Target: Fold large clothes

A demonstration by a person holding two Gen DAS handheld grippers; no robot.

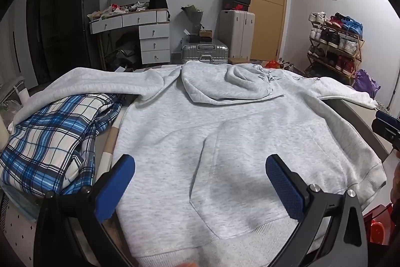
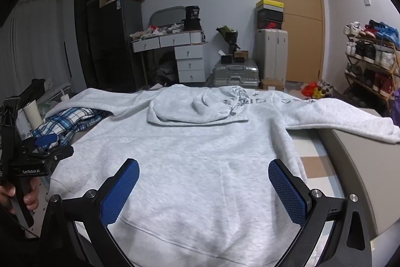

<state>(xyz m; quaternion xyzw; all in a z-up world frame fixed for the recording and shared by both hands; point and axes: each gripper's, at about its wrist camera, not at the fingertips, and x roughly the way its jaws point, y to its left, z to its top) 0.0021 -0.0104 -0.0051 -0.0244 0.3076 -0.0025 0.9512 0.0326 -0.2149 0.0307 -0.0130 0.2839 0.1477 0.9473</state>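
Note:
A light grey hoodie [image 1: 200, 131] lies spread flat on the table, front pocket up, hood [image 1: 225, 86] folded down over the chest, both sleeves stretched out sideways. It also shows in the right wrist view [image 2: 195, 147]. My left gripper [image 1: 200, 182] is open and empty, just above the hem and pocket. My right gripper [image 2: 203, 187] is open and empty above the hem on the right side. The left gripper shows from the side in the right wrist view [image 2: 47, 142]; the right gripper's tip shows at the left wrist view's edge [image 1: 386, 126].
A blue plaid garment [image 1: 55, 142] lies bunched on the table's left, under the hoodie's left sleeve. The right sleeve [image 2: 345, 116] hangs over the table's right edge [image 2: 355, 162]. Behind stand a desk with drawers [image 1: 150, 36], suitcases [image 1: 205, 51], a shoe rack [image 1: 335, 46] and a door.

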